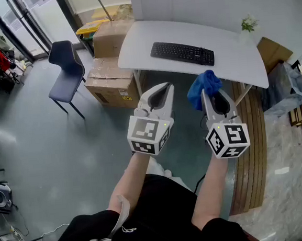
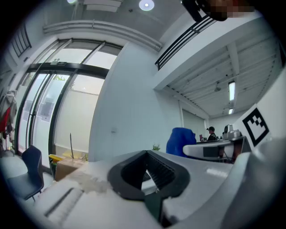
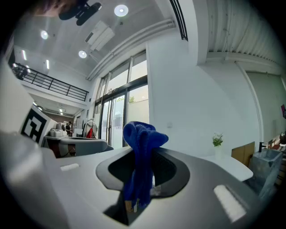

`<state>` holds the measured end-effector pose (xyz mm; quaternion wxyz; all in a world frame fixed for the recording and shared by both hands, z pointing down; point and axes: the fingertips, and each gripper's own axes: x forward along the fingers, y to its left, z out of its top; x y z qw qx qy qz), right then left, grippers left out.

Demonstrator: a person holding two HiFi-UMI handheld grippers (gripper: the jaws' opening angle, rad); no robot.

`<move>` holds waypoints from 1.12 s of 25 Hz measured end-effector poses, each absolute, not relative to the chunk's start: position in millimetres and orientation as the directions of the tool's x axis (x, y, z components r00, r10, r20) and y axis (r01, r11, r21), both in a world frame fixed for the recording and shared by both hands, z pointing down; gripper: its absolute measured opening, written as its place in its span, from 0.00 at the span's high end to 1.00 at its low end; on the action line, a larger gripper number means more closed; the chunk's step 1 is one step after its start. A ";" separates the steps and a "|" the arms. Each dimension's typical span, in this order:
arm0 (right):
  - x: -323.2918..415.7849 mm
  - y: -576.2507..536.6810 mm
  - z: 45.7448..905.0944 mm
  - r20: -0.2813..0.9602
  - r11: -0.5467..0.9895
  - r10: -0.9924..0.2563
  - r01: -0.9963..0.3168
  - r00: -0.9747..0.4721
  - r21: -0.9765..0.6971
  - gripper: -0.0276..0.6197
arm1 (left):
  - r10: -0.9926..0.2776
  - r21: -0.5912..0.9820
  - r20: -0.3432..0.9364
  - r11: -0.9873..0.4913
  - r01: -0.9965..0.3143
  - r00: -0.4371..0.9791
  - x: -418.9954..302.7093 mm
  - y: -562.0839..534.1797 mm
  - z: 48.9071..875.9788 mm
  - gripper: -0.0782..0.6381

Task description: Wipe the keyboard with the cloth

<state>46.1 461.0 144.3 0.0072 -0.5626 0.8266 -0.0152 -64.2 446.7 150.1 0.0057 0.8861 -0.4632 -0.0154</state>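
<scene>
A black keyboard [image 1: 182, 53] lies on the white table [image 1: 240, 57] at the far side of the head view. Both grippers are held in the air short of the table's near edge. My right gripper [image 1: 207, 94] is shut on a blue cloth [image 1: 203, 86], which bunches up above its jaws [image 3: 142, 147]. My left gripper [image 1: 160, 87] is beside it on the left, jaws together with nothing between them [image 2: 147, 156]. The cloth [image 2: 181, 139] also shows at the right of the left gripper view.
A small potted plant [image 1: 247, 25] stands at the table's far right corner. Cardboard boxes [image 1: 113, 78] sit left of the table, and a dark blue chair [image 1: 66, 67] stands further left. A slatted wooden bench [image 1: 251, 150] runs along the right.
</scene>
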 end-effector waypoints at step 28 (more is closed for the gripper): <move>107.4 276.9 140.7 -0.126 0.168 -0.980 -0.982 -0.156 -0.091 0.80 | -0.841 0.118 -0.043 -0.540 -0.833 0.539 -86.1 228.3 181.0 0.89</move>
